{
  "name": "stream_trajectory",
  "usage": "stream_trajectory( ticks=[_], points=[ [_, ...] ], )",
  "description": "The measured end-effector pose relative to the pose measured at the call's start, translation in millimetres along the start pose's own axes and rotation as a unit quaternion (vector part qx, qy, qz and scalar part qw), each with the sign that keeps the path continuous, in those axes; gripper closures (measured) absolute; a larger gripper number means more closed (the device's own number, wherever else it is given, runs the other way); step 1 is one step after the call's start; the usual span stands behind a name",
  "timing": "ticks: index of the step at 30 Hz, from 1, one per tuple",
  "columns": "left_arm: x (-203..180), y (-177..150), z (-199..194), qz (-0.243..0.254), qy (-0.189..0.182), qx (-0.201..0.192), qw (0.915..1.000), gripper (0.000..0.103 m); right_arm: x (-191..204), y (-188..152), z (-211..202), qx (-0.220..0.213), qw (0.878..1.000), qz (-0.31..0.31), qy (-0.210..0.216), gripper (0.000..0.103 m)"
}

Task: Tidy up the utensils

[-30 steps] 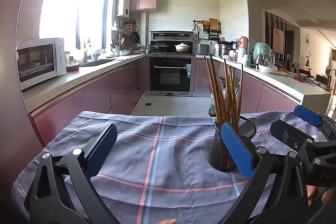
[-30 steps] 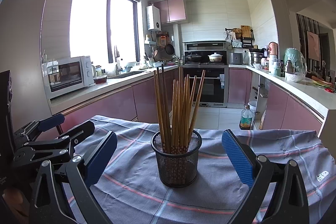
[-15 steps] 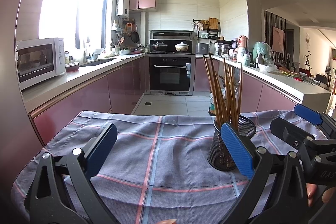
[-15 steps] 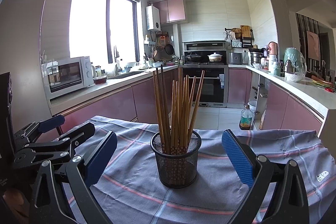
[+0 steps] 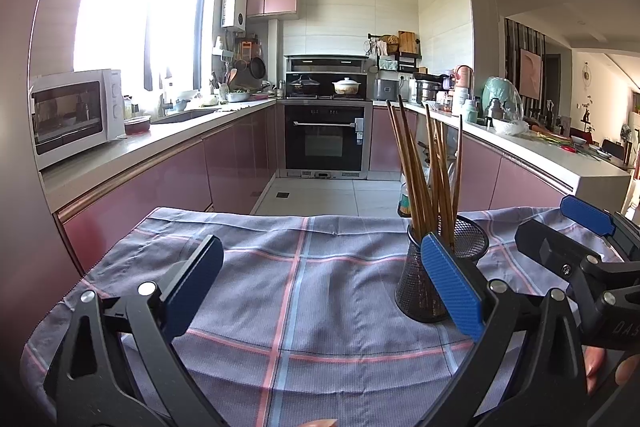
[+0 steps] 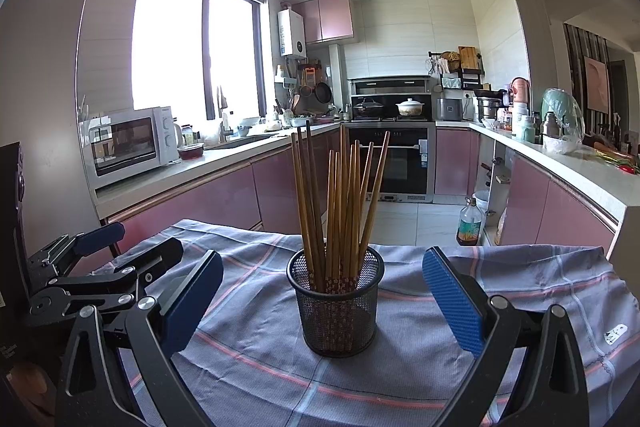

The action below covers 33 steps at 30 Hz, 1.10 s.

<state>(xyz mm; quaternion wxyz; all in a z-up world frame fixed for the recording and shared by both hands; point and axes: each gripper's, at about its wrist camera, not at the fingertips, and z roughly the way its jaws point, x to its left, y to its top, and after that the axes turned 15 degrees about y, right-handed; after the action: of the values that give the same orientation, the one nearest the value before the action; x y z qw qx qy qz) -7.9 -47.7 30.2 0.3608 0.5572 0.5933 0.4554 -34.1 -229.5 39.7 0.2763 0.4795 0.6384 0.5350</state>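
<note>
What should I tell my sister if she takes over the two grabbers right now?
Left gripper: open, holding nothing, over bare cloth, with the cup to its right.
Right gripper: open, holding nothing, lined up on the cup, not touching it.
Chopsticks: all standing in the mesh cup in the middle of the cloth. No loose ones show anywhere on it.
Done: the chopsticks are gathered in the cup.
Left: nothing obvious on the cloth. Look beyond the views for stray utensils before stopping.

Brown chopsticks (image 6: 340, 195), black mesh holder (image 6: 338, 311), grey cloth (image 6: 500, 283) with pink-and-blue checks.
</note>
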Motion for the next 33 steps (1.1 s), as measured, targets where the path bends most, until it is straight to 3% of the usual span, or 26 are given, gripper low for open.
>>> stream_trajectory(
  ticks=[33],
  points=[
    [0.6,-7.4,0.1,0.006,0.010,0.001,0.9999,0.005,1.1,-5.3,4.7,0.006,1.000,0.003,-0.001,0.007]
  ],
)
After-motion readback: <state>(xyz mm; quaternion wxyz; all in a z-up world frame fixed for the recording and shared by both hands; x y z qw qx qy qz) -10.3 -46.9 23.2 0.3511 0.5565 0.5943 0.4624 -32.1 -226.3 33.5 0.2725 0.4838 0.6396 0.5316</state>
